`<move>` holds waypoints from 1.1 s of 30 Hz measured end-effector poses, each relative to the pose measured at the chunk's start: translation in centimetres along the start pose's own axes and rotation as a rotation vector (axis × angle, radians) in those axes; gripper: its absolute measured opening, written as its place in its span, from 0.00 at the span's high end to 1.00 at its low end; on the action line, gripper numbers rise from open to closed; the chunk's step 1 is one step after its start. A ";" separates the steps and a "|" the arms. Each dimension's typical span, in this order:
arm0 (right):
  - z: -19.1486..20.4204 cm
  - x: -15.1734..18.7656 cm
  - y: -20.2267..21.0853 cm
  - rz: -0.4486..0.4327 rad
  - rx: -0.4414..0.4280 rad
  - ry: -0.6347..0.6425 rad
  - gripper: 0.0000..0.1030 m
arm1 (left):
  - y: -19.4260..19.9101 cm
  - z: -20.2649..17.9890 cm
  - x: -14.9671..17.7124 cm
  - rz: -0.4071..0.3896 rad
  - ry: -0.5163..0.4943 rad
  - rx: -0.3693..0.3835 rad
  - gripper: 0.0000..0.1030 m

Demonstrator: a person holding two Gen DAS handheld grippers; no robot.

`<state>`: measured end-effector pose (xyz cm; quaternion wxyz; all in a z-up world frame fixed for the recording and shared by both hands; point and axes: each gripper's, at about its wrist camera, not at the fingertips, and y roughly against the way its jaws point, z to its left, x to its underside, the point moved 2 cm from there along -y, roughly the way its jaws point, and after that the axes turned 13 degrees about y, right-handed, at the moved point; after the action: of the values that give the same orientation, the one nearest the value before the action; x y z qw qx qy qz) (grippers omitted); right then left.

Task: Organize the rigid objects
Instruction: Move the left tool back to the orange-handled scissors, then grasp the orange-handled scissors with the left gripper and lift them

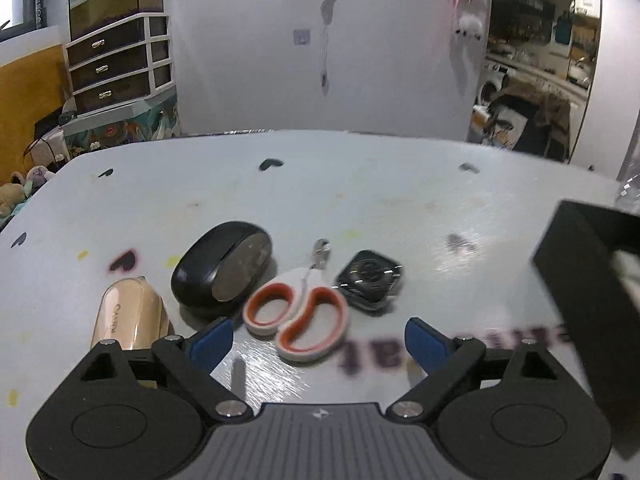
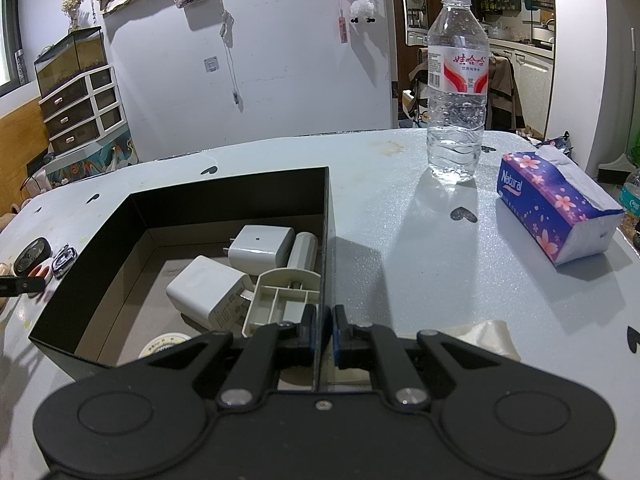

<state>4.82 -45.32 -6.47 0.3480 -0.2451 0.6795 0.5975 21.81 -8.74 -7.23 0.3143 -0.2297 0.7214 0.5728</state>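
White table (image 2: 400, 240) bearing, at right, a black open box (image 2: 224, 192) whose right wall the right gripper (image 2: 324, 330) pinches, and, at left, a row of black mouse (image 1: 222, 266), orange-handled scissors (image 1: 296, 320) and square watch case (image 1: 370, 280) before the spread, empty left gripper (image 1: 318, 344).

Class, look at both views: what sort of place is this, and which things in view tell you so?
Most likely a home living space: a drawer unit with a glass tank on top, a kitchen through the doorway, and a table with household clutter.
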 end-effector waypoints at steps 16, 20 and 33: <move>0.1 -0.1 0.1 0.001 -0.002 0.001 0.92 | -1.6 0.1 -0.4 -0.025 -0.069 0.070 0.37; 0.1 -0.1 0.1 0.001 -0.002 0.000 0.92 | -0.8 0.0 0.4 -0.033 -0.041 0.049 0.38; 0.1 -0.1 0.1 0.001 -0.002 0.001 0.92 | 4.2 -1.7 -0.1 -0.110 0.012 0.097 0.38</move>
<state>4.82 -45.25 -6.35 0.3473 -0.2453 0.6791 0.5984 18.62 -9.35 -4.06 0.3517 -0.2572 0.7365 0.5174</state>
